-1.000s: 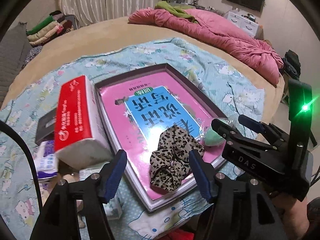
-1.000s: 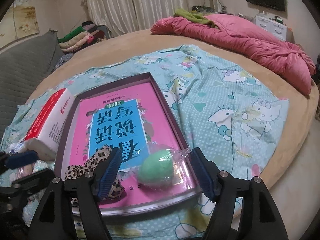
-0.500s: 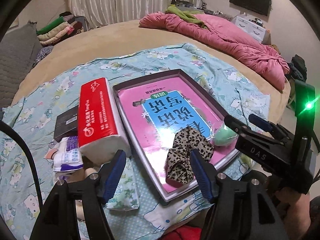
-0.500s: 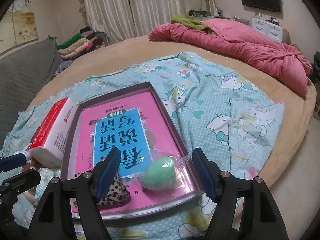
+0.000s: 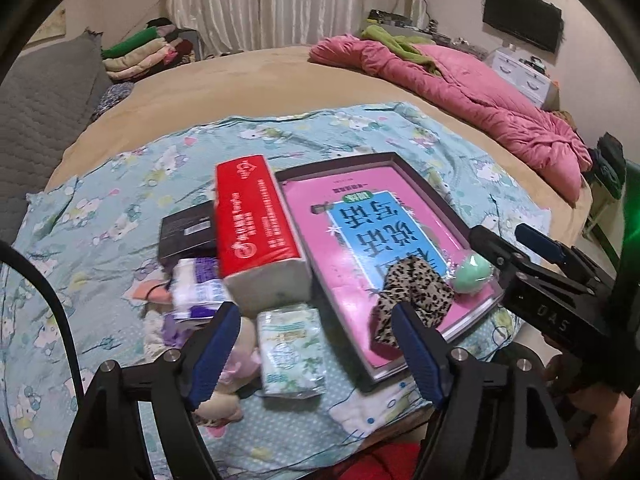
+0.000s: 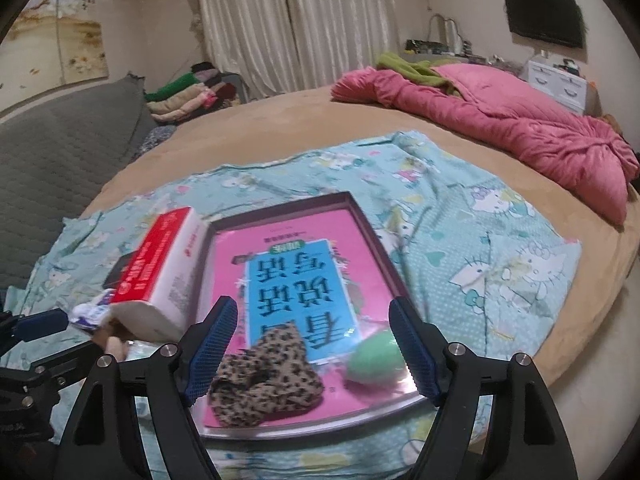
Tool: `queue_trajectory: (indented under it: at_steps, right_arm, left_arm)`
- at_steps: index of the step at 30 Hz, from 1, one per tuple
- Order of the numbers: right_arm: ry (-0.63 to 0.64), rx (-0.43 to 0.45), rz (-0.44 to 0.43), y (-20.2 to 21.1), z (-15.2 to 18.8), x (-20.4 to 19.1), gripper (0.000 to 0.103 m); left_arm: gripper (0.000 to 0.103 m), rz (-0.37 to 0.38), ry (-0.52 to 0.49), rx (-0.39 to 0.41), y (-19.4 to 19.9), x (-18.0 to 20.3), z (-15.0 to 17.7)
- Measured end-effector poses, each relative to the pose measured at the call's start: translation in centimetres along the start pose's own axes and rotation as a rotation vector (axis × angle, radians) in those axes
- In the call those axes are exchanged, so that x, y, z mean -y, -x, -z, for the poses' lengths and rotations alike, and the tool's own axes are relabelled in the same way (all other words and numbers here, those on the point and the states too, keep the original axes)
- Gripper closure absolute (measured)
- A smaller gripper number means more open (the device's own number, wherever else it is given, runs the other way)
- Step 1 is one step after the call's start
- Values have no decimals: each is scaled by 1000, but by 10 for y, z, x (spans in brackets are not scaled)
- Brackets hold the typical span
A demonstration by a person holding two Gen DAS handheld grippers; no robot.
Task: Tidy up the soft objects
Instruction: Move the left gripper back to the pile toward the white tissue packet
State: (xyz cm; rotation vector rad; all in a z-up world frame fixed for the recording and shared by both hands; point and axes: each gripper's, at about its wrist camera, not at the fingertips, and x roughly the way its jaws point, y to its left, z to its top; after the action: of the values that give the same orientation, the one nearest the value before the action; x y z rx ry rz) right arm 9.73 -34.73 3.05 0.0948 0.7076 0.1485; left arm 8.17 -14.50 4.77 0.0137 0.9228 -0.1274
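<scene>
leopard-print scrunchie [image 5: 412, 298] is lying in the lower right part of the left wrist view, on the near corner of a pink-lined tray [image 5: 348, 168], with a green sponge ball in clear wrap [image 5: 472, 276] sitting just beside it. in the right wrist view the scrunchie [image 6: 266, 380] is showing at lower centre between the blue pads, and the ball [image 6: 374, 362] is lying to its right, blurred. the left gripper [image 5: 316, 354] is hovering with its jaws wide and nothing between them; the right gripper [image 6: 312, 352] is likewise spread wide and holding nothing, and it is also appearing at the right edge of the left view, where "das" is readable on its body. only the left view is showing the clutter at lower left: a floral tissue pack [image 5: 290, 352] between the fingers, a purple-and-white pack [image 5: 200, 288], a black box [image 5: 188, 228] and a pale plush toy [image 5: 236, 364] partly hidden behind the left finger. the red-and-white tissue pack [image 5: 256, 224] is standing against the tray's left rim and blocking part of that pile; its print is too small to read. the tray is lying on a cartoon-cat cloth [image 6: 500, 248], and large upside-down chinese characters are filling its blue panel. a pink quilt [image 6: 500, 120] is bunching at upper right, and folded clothes [image 6: 188, 92] are stacking at upper left.
</scene>
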Motion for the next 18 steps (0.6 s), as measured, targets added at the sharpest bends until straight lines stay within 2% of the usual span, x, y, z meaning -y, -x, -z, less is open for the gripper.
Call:
queue_trajectory:
  at_steps: [7,18]
  right_arm:
    - [28,48,-47,21,-8,-21,23]
    - [104,60,-96,41,-12,-59,23]
  left_arm:
    - [25,-23,65,22,17,-38,1]
    - [25,-96,218,46,45,-115,5]
